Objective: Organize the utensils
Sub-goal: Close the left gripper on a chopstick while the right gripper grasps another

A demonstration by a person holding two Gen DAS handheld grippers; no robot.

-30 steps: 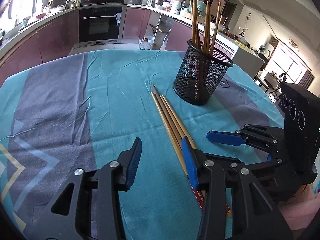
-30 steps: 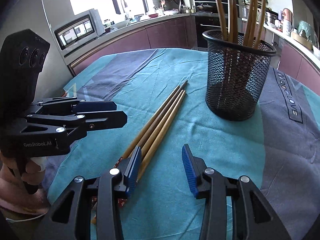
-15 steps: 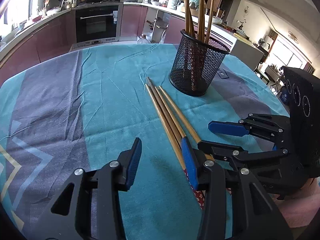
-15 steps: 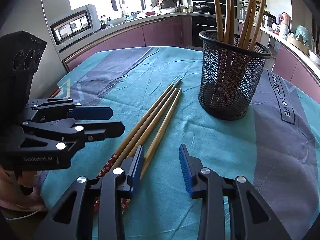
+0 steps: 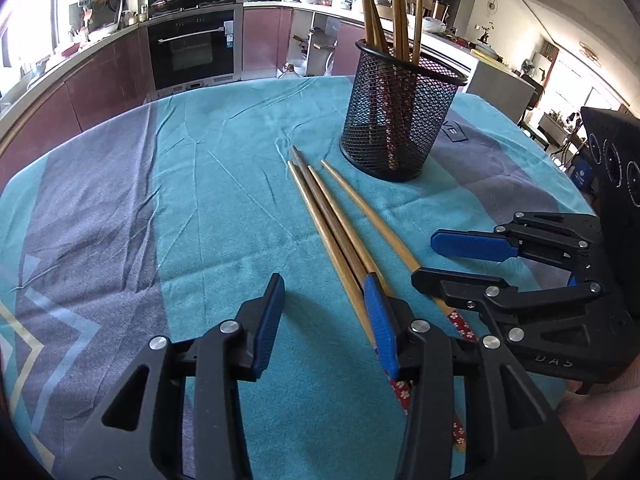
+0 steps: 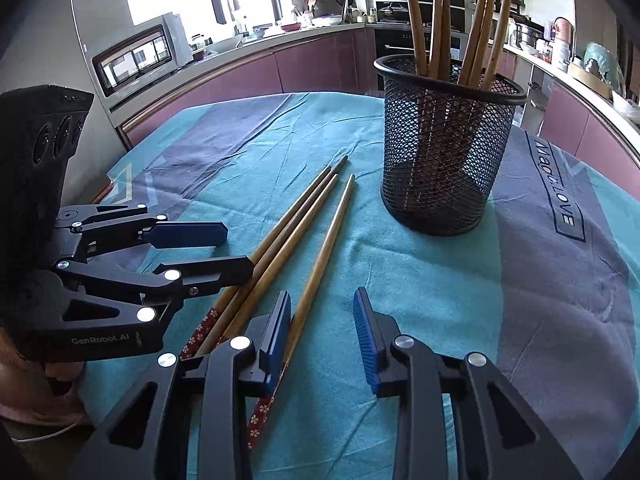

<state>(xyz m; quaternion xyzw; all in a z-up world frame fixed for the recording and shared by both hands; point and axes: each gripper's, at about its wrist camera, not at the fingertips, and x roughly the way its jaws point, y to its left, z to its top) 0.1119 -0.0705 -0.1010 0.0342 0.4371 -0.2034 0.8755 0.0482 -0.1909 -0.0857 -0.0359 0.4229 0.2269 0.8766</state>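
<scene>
Both claws gape: centre your right gripper (image 6: 322,336) over the stray chopstick (image 6: 324,252), clamp low, then lift toward the cup (image 6: 444,152).

Four chopsticks (image 5: 340,232) are lying on the tablecloth (image 5: 224,208) ahead of my grippers, the mesh holder (image 5: 400,120) standing just beyond their tips, more chopsticks (image 6: 440,32) standing in it.

Four loose chopsticks (image 5: 340,228) on cloth (five more upright), one mesh holder (image 5: 400,120).
</scene>
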